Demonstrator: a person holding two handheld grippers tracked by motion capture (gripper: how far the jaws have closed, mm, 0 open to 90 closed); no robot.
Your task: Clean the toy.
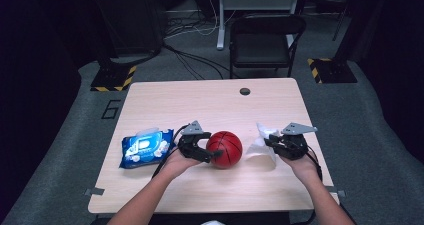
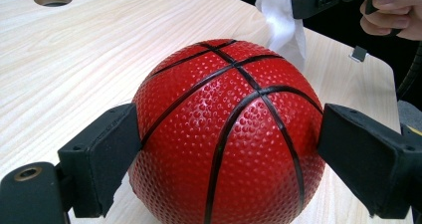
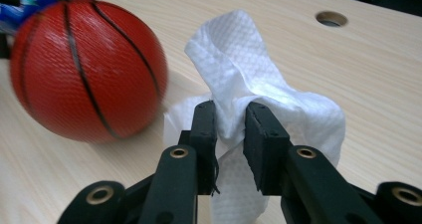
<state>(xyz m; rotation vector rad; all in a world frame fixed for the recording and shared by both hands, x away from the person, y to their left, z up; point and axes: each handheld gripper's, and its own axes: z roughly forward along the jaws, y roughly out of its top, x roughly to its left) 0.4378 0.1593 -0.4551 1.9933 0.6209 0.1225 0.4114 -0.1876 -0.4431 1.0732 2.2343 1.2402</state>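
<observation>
A red basketball-patterned ball [image 1: 225,149] rests on the wooden table [image 1: 200,105] near its front middle. My left gripper [image 1: 210,147] comes at it from the left, and in the left gripper view its pads [image 2: 107,154] press on both sides of the ball [image 2: 224,134]. To the ball's right, my right gripper [image 1: 267,142] is shut on a crumpled white wipe [image 1: 260,140]. In the right gripper view the wipe [image 3: 234,50] bunches up between the two jaws of the right gripper [image 3: 230,109], with the ball [image 3: 84,69] just left of it.
A blue pack of wet wipes [image 1: 145,147] lies left of my left hand. A round cable hole [image 1: 244,91] sits near the table's far edge. Behind the table stands a dark folding chair [image 1: 265,40], with cables on the floor.
</observation>
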